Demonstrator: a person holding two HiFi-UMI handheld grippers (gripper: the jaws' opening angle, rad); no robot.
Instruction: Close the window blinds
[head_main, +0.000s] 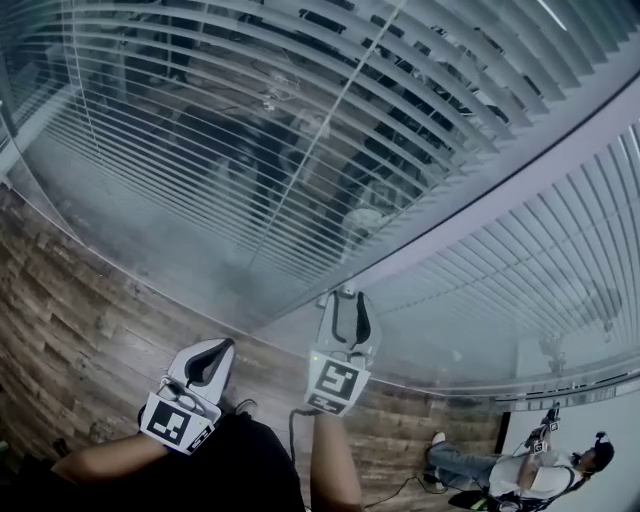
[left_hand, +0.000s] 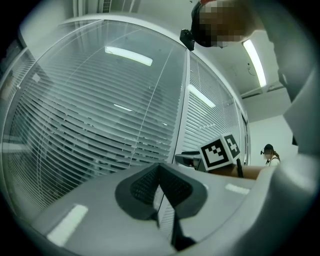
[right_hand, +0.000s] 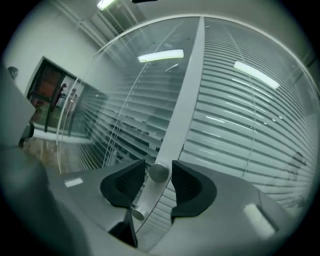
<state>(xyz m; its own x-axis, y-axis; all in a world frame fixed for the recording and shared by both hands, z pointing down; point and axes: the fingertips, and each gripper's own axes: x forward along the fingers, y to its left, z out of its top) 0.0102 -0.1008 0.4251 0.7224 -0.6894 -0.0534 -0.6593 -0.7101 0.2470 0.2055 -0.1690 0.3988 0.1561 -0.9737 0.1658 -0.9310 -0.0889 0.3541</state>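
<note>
Blinds (head_main: 250, 150): behind the glass wall, slats partly open.
Right gripper (head_main: 346, 298): jaws apart, one on each side of the round knob (right_hand: 159, 173) on the white post (right_hand: 187, 90), not squeezing it.
Left gripper (left_hand: 160, 166): jaws together, holding nothing.

No words, numbers or brand names can be read anywhere. The only printed marks are black-and-white square patterns on the left cube (head_main: 170, 421) and the right cube (head_main: 333, 381), with no letters in them.
</note>
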